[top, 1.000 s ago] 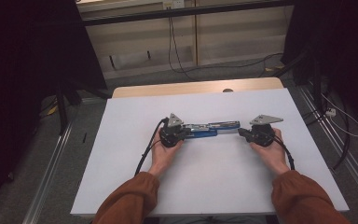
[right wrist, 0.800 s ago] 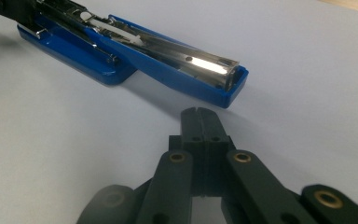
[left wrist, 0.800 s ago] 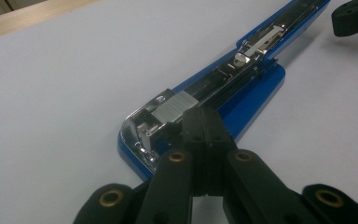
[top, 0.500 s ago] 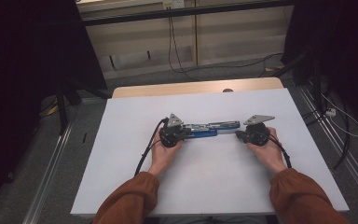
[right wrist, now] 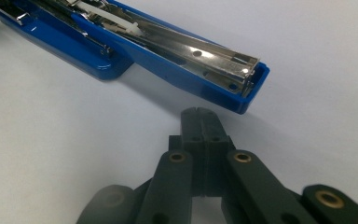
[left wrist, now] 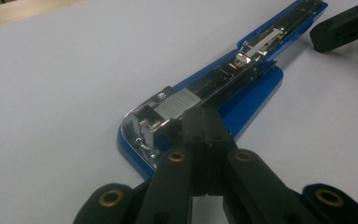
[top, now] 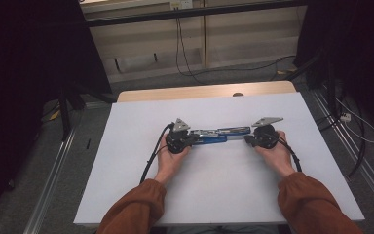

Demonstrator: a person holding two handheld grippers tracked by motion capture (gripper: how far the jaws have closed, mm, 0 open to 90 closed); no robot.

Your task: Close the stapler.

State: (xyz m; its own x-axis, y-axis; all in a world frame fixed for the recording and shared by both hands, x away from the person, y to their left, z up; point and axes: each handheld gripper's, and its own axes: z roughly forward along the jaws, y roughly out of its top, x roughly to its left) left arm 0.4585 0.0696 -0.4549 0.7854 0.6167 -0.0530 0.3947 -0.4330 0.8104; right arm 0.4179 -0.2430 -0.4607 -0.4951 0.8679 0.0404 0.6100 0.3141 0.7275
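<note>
two closed grippers, left gripper (left wrist: pixel 204 126) pressing on the opened blue stapler (left wrist: pixel 223 88), right gripper (right wrist: pixel 200 122) just beside its tip; rigid, hinged, slippery metal, best held by its base.

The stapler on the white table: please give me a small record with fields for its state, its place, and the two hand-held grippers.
object: blue stapler, unfolded flat, metal staple channel exposed
surface: white table top
left hand-held gripper: jaws shut, tips against the stapler's metal end
right hand-held gripper: jaws shut, empty, close to the stapler's other end but apart from it
hands: one on each gripper, orange sleeves
</note>
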